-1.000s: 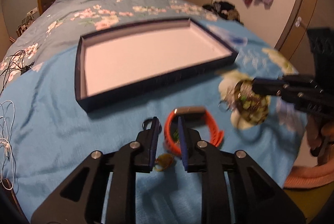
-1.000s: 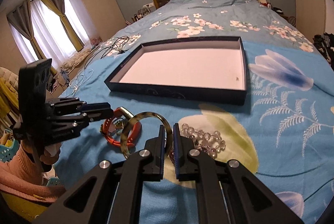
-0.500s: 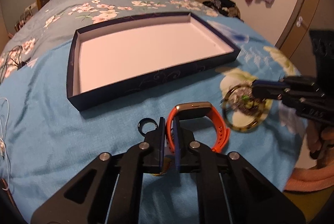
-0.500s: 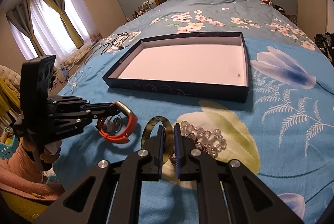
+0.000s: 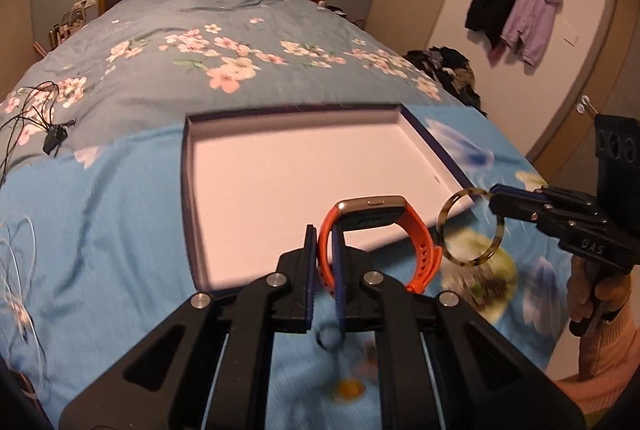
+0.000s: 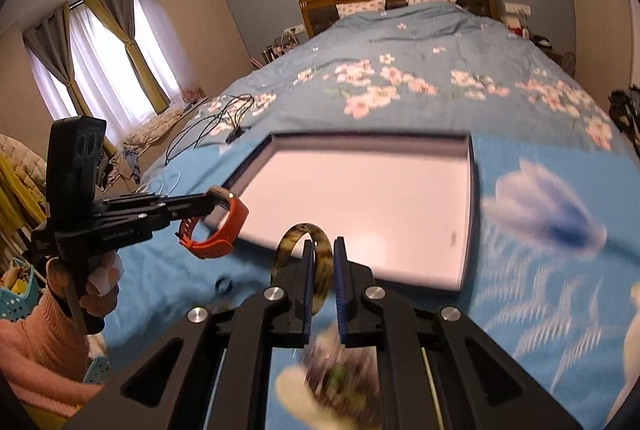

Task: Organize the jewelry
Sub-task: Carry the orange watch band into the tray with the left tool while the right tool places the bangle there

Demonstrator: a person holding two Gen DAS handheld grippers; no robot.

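Left gripper (image 5: 325,266) is clamped on the orange watch (image 5: 380,230), low centre of its view, held above the bedspread (image 5: 100,230) in front of the tray (image 5: 192,213). Right gripper (image 6: 323,280) is closed tight on the mottled bangle (image 6: 320,258), also aloft. A small dark ring (image 6: 223,285) lies on the bedspread at lower left; black cables (image 6: 216,125) sprawl upper left of the tray. Blurry beads (image 6: 340,378) lie below the jaws.

Right gripper (image 5: 496,198) body reads "OAS".
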